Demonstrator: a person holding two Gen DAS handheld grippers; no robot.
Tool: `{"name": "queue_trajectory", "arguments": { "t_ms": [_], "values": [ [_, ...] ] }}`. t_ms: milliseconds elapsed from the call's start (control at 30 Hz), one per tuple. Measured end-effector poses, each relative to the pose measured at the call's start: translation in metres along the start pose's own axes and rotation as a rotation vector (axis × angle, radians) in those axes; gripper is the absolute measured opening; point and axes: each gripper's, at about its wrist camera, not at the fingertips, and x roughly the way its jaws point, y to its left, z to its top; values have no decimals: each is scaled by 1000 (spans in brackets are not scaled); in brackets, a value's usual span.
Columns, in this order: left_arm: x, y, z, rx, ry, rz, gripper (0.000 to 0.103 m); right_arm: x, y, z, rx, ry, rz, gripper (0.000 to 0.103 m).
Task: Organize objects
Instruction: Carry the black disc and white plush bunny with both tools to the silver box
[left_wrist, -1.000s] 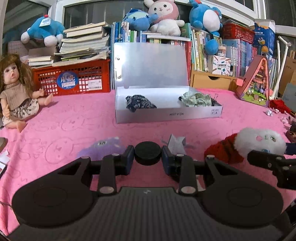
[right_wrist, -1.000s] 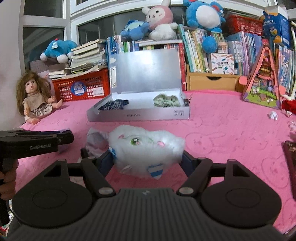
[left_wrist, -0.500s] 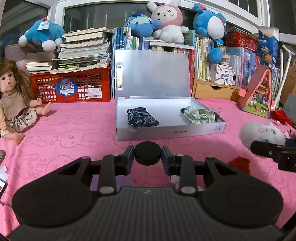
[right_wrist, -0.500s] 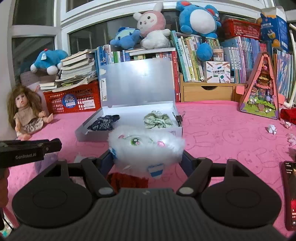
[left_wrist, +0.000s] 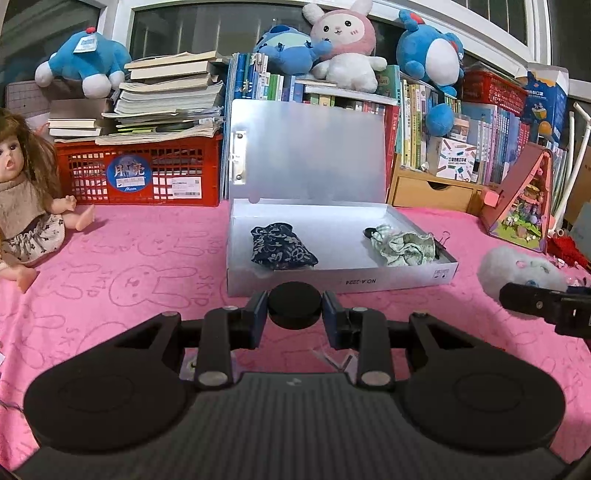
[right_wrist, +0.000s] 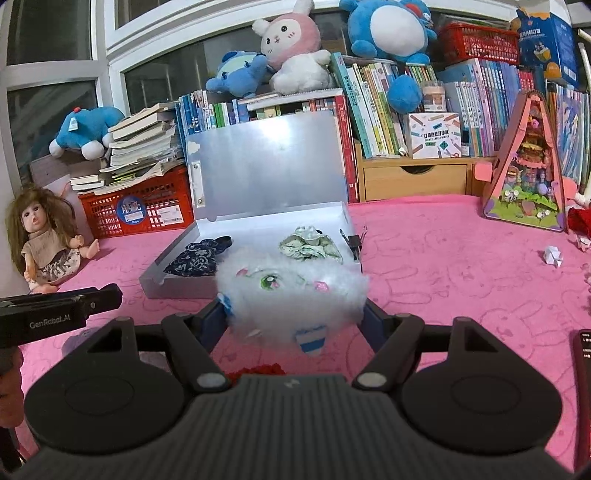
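My left gripper (left_wrist: 294, 309) is shut on a small black round puck (left_wrist: 294, 302), held above the pink cloth just in front of the open white box (left_wrist: 343, 282). My right gripper (right_wrist: 293, 310) is shut on a fluffy white plush toy (right_wrist: 291, 288) with a green eye and a red part hanging below it, lifted off the cloth in front of the same box (right_wrist: 173, 284). The plush (left_wrist: 517, 269) also shows at the right edge of the left wrist view. Inside the box lie a dark blue patterned cloth (left_wrist: 282, 249) and a pale green cloth (left_wrist: 402, 245), with a black binder clip (right_wrist: 352, 240) at the box's right end.
A doll (left_wrist: 22, 199) sits at the left on the pink tablecloth (left_wrist: 129, 258). Behind stand a red crate (left_wrist: 140, 173) stacked with books, a bookshelf with plush toys (left_wrist: 343, 48), a wooden drawer (left_wrist: 432, 190) and a triangular pink toy house (left_wrist: 524, 203). Paper scraps (right_wrist: 553, 255) lie at right.
Both grippers have risen and moved toward the white box with their loads; the plush has come up off the cloth, its red part now dangling beneath it.
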Motion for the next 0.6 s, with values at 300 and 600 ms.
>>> {"name": "queue_trajectory", "arguments": {
  "t_ms": [300,600],
  "values": [
    [9,-5,13,-7,-26,1,37,5,-2,13,5,-11,-19,75],
    [13,1,13,-27,-42,9,37,8,0,24,3,-20,-53,75]
  ]
}}
